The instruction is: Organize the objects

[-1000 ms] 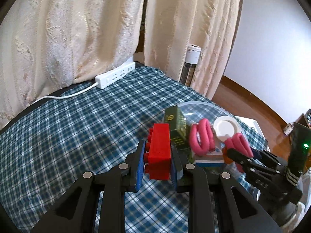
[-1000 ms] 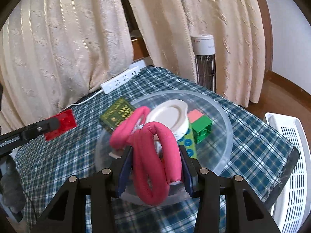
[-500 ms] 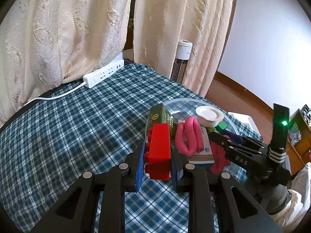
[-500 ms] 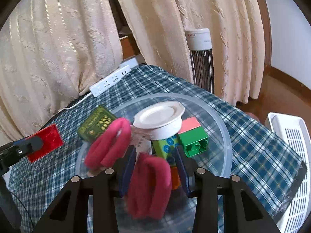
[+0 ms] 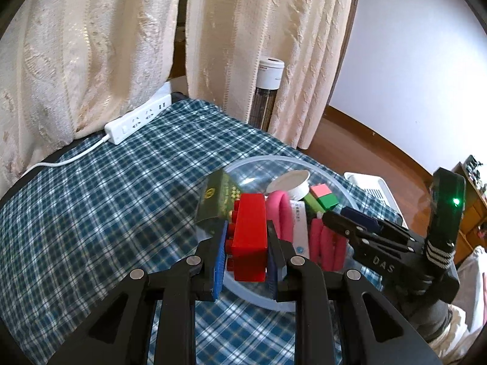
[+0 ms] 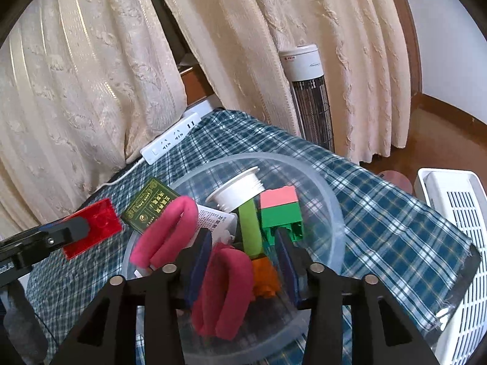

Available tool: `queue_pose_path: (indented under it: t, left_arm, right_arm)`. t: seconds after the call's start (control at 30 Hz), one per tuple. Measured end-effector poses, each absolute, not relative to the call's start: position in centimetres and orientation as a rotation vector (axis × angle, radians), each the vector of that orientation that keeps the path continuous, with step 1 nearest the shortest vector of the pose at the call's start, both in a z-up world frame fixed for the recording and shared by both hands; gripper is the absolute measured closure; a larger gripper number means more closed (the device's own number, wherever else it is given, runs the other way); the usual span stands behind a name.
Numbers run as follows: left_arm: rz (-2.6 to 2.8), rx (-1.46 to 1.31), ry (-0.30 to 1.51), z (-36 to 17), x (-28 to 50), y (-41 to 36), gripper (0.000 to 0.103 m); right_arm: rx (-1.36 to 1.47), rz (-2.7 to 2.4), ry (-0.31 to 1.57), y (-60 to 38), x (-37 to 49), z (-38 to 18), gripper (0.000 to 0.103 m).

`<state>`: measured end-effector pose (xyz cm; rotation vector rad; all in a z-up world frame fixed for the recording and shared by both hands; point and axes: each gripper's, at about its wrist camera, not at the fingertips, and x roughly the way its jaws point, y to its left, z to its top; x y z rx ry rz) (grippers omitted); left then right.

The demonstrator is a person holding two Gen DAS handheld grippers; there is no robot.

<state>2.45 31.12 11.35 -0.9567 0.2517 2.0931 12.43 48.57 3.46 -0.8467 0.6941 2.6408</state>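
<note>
Red brick (image 5: 249, 237), long axis pointing away from the camera, is clamped in the left tongs (image 5: 246, 249) at the bowl's (image 6: 331, 200) near rim, while the right tongs (image 6: 243, 261) are opening around a pink band (image 6: 225, 289) inside it.

Red block (image 5: 249, 237) btwn blue pads (image 5: 219, 257); black gripper arms w/ silver screws. Tablecloth (image 5: 106, 200): teal-and-white plaid w/ thin yellow lines. Clear bowl (image 6: 331, 200) holds pink loops (image 6: 166, 232), dk green box (image 6: 150, 208) w/ gold print, white lid (image 6: 237, 190), pink-over-green block (image 6: 281, 210), lime-green piece (image 6: 250, 228), orange bit (image 6: 264, 276). Curtains (image 6: 91, 70): cream, embossed texture. Power strip (image 5: 137, 118) white, white cord. White slatted basket (image 6: 456, 234). Wall pale lavender-white, floor brown wood.
</note>
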Motion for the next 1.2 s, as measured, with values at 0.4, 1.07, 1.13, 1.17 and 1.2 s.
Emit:
queue_pose_path:
  t: [0.4, 1.07, 1.13, 1.17, 1.2]
  left_arm:
    - [2.032, -0.921, 0.298, 11.6, 3.9, 35.6, 0.080]
    - [1.998, -1.011, 0.290, 8.5, 2.9, 39.6, 0.048]
    - [1.998, -1.011, 0.269, 8.6, 2.9, 39.2, 0.044]
    - [1.999, -1.007, 0.267, 8.7, 3.0, 39.0, 0.042]
    - [2.002, -0.998, 0.272, 8.9, 3.1, 38.8, 0.040]
  right_arm:
    - [-0.762, 2.631, 0.603, 48.8, 14.8, 3.9, 0.049]
    - [-0.739, 2.601, 0.635, 50.2, 16.1, 3.7, 0.049]
    - [-0.742, 2.597, 0.635, 50.1, 16.1, 3.7, 0.049]
    - [-0.744, 2.595, 0.636, 50.1, 16.1, 3.7, 0.049]
    - [-0.748, 2.593, 0.637, 50.0, 16.1, 3.7, 0.049]
